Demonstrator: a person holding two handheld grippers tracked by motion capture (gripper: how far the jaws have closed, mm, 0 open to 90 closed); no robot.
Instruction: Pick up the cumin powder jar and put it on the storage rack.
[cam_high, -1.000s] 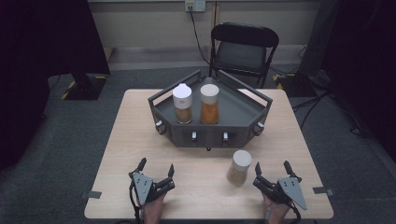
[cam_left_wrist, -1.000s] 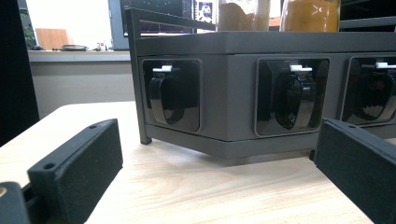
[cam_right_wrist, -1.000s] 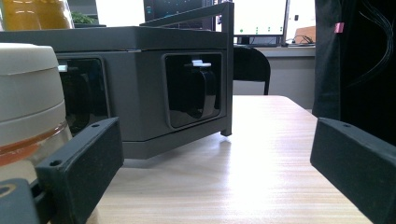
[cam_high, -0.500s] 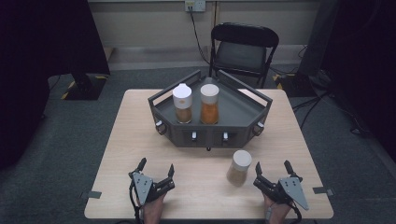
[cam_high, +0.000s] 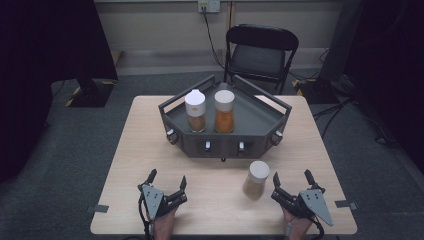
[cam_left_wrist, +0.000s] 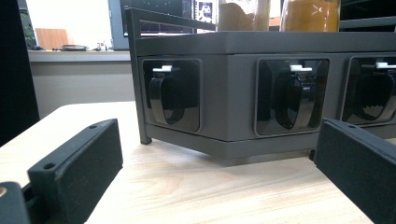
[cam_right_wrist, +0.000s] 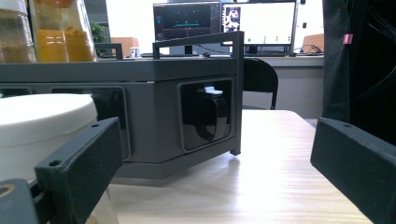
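Nothing has moved: both the left gripper (cam_high: 166, 181) and right gripper (cam_high: 292, 180) stay wide open and empty, the lone jar (cam_high: 257, 179) on the table unclaimed.

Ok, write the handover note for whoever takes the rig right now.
Left gripper: open, holding nothing, near table edge.
Right gripper: open, holding nothing, just right of the loose jar.
Two jars, the brown one and the orange one, stand upright in the grey tray.
The loose jar stands on the table in front of the tray, ungrasped.
Left to do, probably: grasp it with the right gripper and set it in the tray.
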